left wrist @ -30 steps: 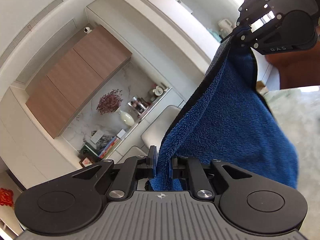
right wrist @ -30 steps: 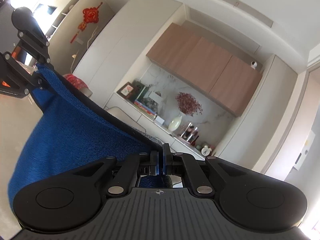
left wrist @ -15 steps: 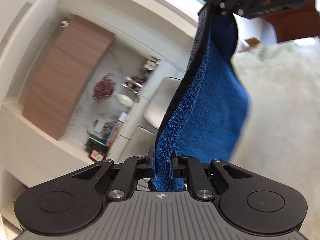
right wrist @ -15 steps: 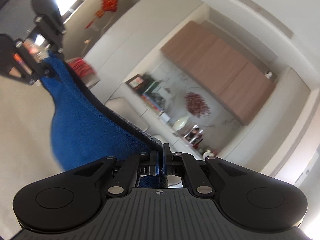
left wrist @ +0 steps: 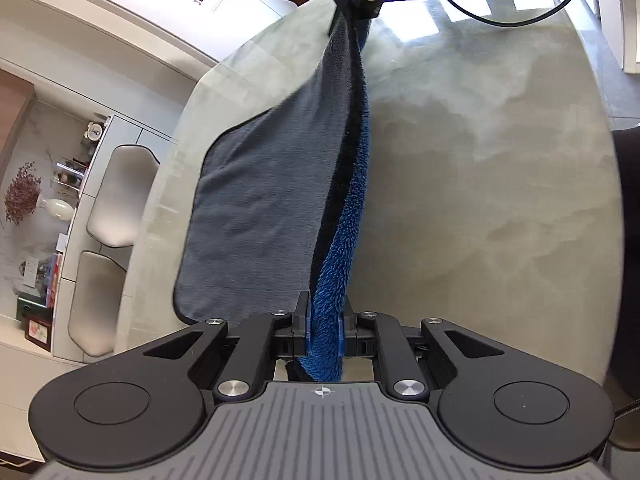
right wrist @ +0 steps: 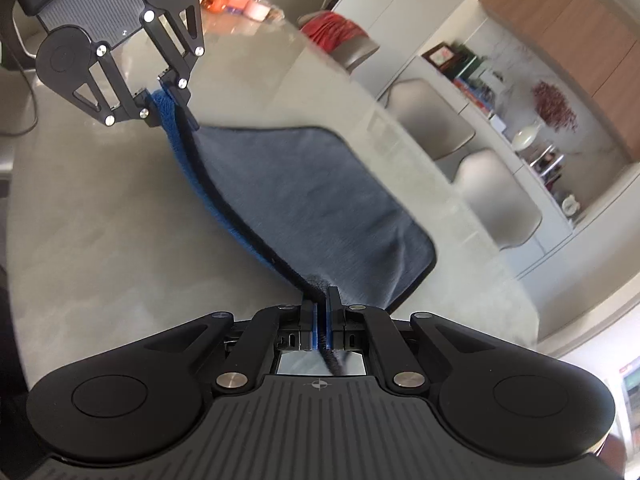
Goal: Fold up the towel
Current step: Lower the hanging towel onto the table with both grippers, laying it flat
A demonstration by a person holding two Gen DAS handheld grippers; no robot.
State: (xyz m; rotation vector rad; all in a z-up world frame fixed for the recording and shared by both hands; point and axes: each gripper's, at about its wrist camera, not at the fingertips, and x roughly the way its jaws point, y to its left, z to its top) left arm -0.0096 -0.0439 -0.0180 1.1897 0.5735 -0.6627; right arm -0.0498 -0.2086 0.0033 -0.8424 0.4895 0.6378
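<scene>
Holding: towel (left wrist: 264, 200) stretched between both grippers, far half draped on table (left wrist: 500, 160)
Left gripper (left wrist: 323, 316): pinching a corner
Right gripper (right wrist: 321, 312): pinching the other corner
Why: taut edge, likely for an even fold

Home dining room: table (left wrist: 480, 160), chairs (right wrist: 500, 200), decorated sideboard (right wrist: 532, 136).

Both my wrist views are brightly daylit. Window reflections glare in white bars on the table (left wrist: 500, 160) at the top of my left view. Lower right corner of my right view is blown out. Fisheye bending is strong: cabinet lines and the table rim curve near the edges, with dark vignette corners. The towel (right wrist: 312, 192) and chairs (right wrist: 496, 200) show motion blur; my gripper bodies in the foreground are sharp.
</scene>
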